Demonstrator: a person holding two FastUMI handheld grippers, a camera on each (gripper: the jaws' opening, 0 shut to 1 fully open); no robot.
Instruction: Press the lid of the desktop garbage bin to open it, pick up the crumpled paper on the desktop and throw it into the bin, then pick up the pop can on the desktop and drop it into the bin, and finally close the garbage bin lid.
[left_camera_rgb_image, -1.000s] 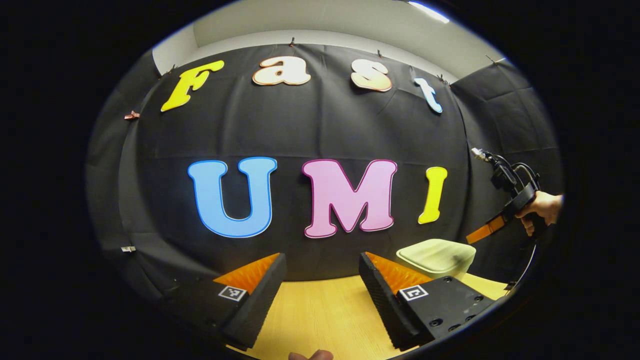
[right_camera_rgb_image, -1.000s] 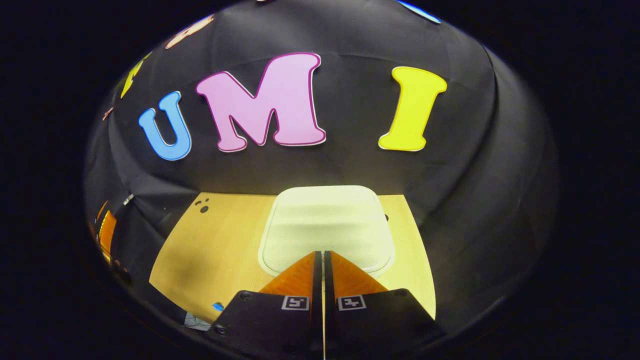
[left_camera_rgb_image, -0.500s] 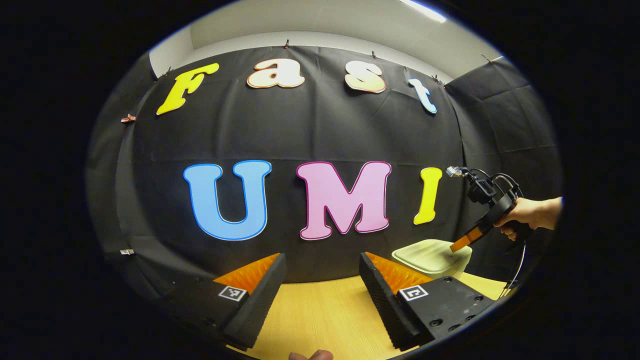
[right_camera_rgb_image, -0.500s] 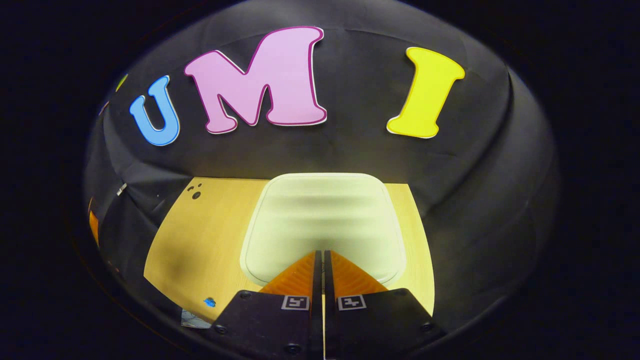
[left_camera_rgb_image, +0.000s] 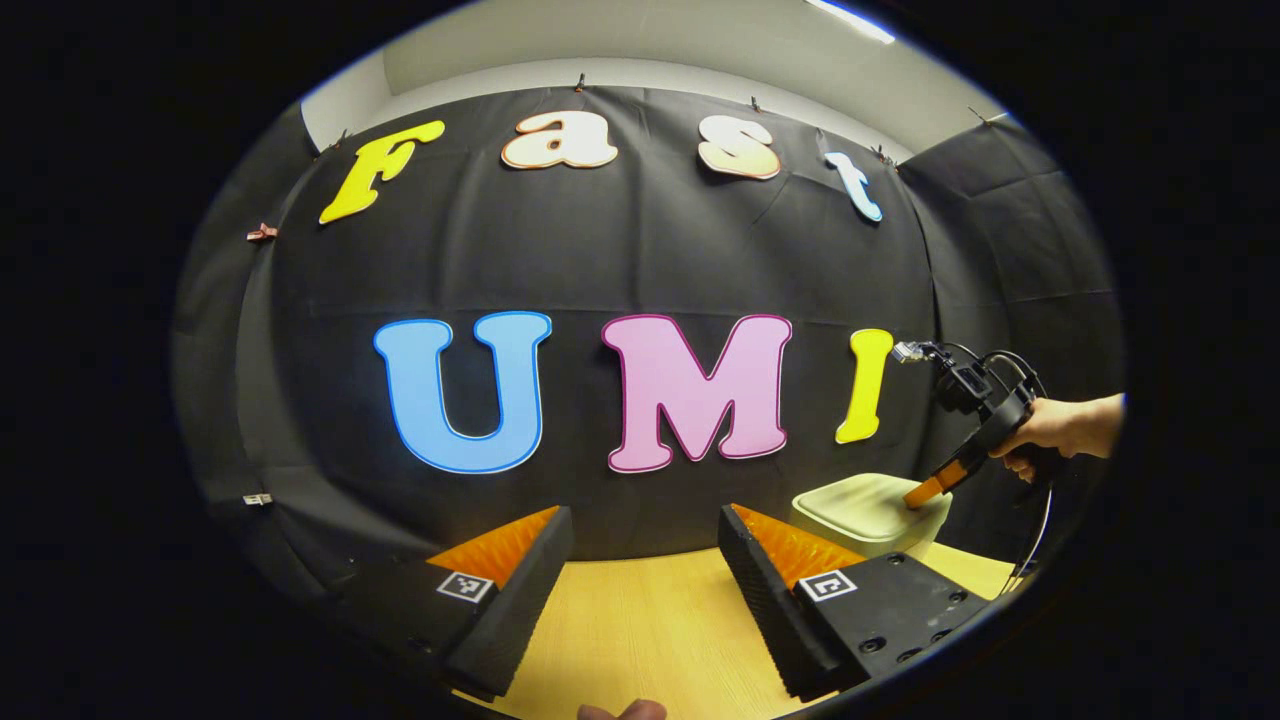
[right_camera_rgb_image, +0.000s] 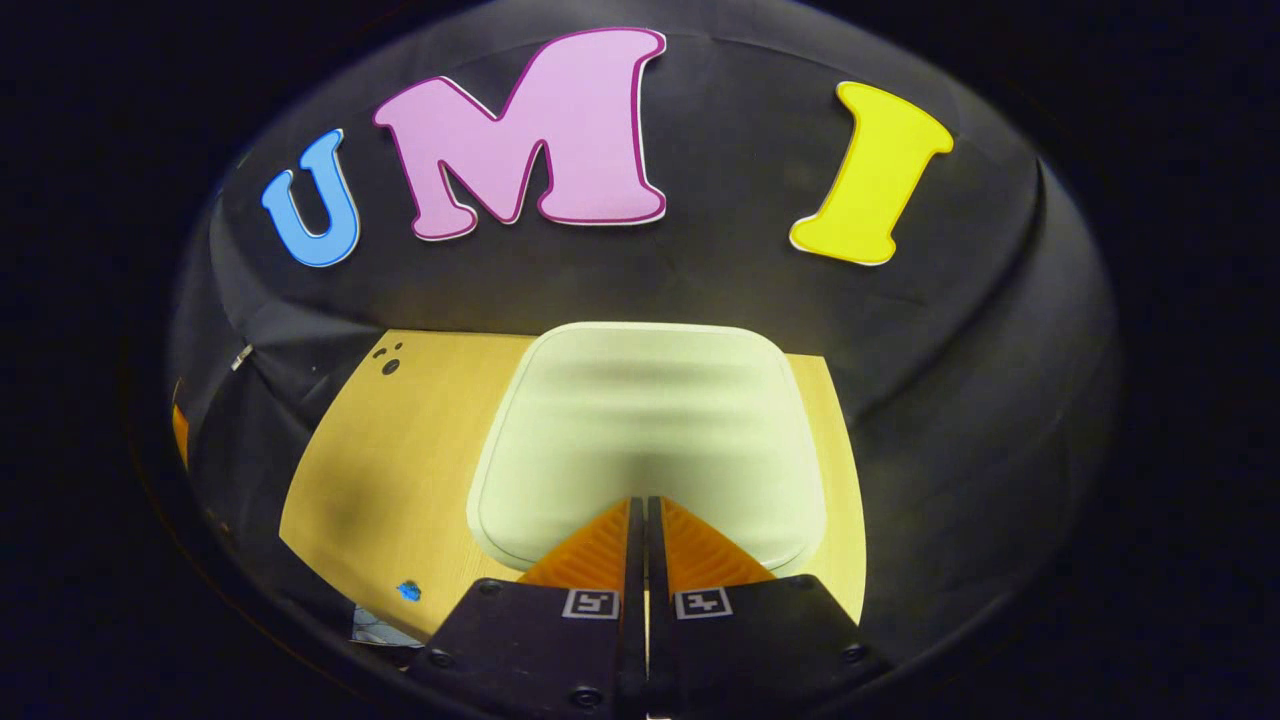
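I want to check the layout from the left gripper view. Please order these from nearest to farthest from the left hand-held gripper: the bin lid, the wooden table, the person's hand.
1. Wooden table: directly below the left hand-held gripper.
2. Bin lid: ahead, to the right, on the table.
3. Person's hand: far right, above and beyond the lid.

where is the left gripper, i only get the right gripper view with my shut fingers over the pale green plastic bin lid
Observer: The left gripper hangs above the light wooden table, fingers wide apart, holding nothing.
Operator: how far off the bin is it
Observer: The pale green plastic bin lid sits ahead of it, to its right, and the two are apart.
Operator: is my tip on the lid yet
Observer: In the left gripper view the right gripper looks to touch the lid's top; the lid lies flat, closed.
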